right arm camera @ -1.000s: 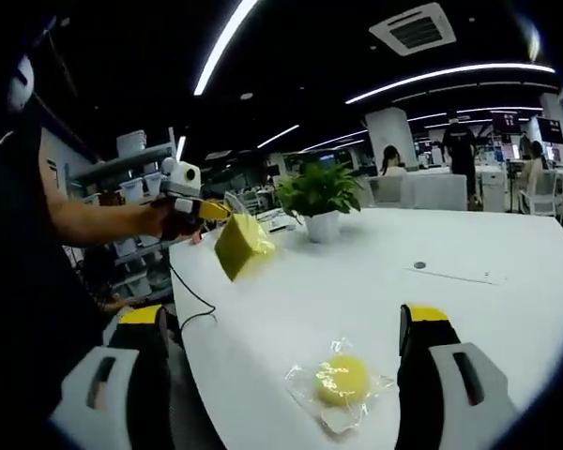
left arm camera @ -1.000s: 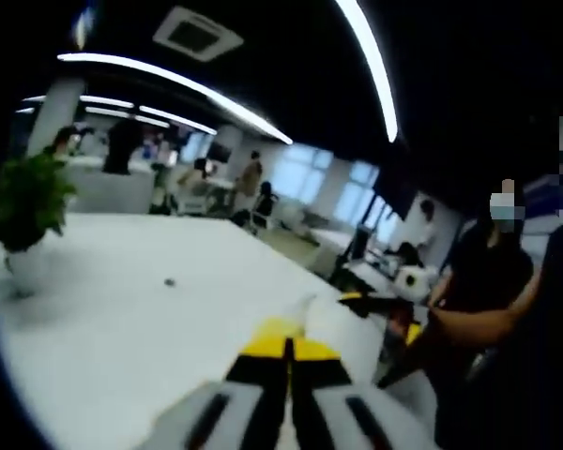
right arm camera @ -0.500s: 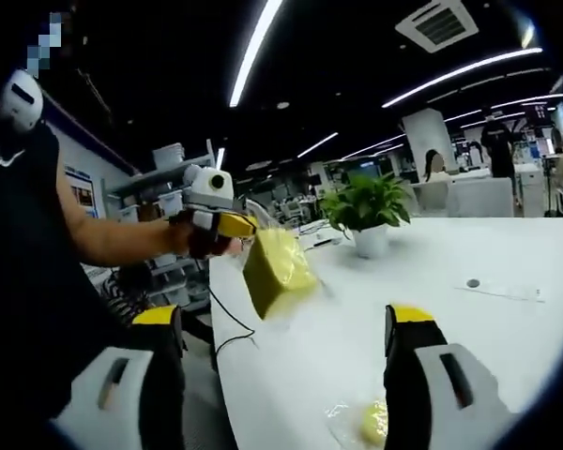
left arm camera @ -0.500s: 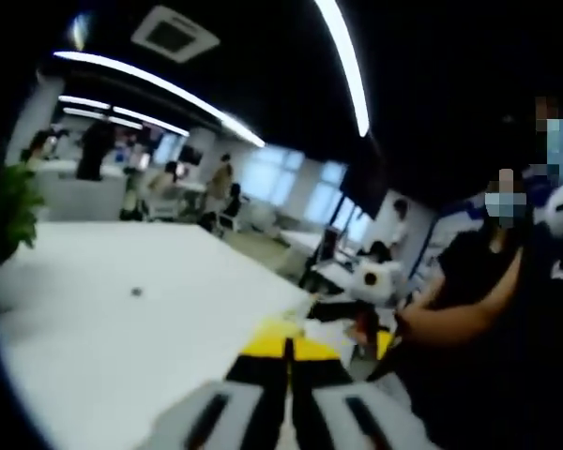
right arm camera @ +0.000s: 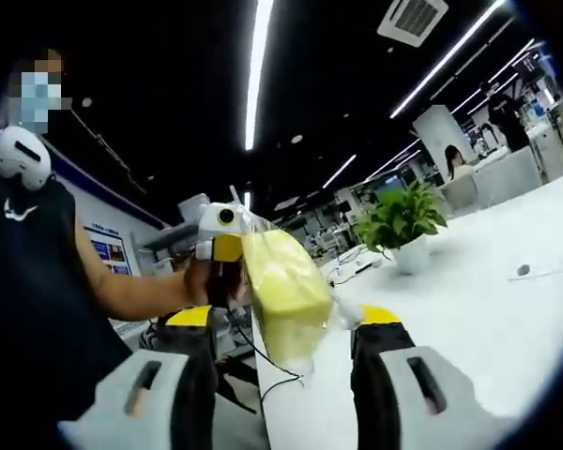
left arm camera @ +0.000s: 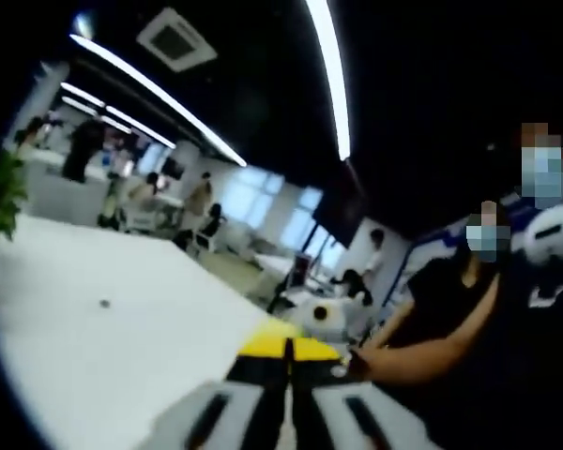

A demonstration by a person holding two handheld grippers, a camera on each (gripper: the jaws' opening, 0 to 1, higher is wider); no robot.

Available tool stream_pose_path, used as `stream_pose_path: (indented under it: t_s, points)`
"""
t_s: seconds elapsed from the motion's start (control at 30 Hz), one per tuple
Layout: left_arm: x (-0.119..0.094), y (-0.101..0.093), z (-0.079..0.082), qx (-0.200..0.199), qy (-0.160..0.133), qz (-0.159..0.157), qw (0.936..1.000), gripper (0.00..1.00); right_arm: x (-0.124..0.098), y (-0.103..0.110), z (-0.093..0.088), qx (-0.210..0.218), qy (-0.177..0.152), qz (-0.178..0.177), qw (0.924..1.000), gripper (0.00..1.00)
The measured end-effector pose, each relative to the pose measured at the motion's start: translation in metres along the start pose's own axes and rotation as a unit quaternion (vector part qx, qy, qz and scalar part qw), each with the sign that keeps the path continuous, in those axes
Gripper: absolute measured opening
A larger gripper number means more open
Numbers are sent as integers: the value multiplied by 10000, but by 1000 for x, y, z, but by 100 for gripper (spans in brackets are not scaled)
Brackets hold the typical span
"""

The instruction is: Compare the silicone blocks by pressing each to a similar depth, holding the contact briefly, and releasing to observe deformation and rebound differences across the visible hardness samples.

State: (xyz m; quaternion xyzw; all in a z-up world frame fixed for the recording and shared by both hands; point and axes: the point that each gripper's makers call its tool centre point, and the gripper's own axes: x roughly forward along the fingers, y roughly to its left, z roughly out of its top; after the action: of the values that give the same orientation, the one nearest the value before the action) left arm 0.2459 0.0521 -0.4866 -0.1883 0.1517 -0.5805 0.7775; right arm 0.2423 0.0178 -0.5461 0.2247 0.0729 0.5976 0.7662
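right gripper view: my right gripper (right arm camera: 286,342) has its jaws spread wide, nothing between the pads. a yellow silicone block (right arm camera: 283,291) in a clear plastic bag hangs in the air at about 12 o'clock from those jaws, its lower end dipping into the gap between them; i cannot tell whether it touches either jaw. the bag's top is pinched by my left gripper (right arm camera: 227,246), which comes in from 10 o'clock. the white table (right arm camera: 450,319) runs off toward 3 o'clock. a potted plant (right arm camera: 403,225) stands on it at 2 o'clock, and a small dark dot (right arm camera: 523,271) lies on the surface further right.

left gripper view: my left gripper's (left arm camera: 288,347) yellow-tipped jaws are pressed together; the grasped bag is not distinguishable here. the table (left arm camera: 84,347) spreads toward 9 o'clock. my forearm (left arm camera: 422,352) reaches in from 3 o'clock.
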Motion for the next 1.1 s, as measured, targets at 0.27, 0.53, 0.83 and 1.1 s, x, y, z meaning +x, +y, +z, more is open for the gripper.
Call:
stream_pose_path:
  t_s: [0.27, 0.53, 0.83, 1.1]
  points:
    - [2, -12, 3, 60, 53, -144, 9999, 0, 6, 7, 4, 144, -159, 163, 9996, 46]
    - [3, -15, -2, 75, 96, -229, 9997, 0, 8, 14, -4, 48, 55, 240, 9997, 26]
    - [4, -11, -20, 661, 630, -88, 9958, 1, 1, 15, -17, 516, 551, 221, 9969, 13]
    - [6, -6, -26, 536, 670, 41, 9963, 2, -1, 15, -22, 562, 855, 147, 9946, 9]
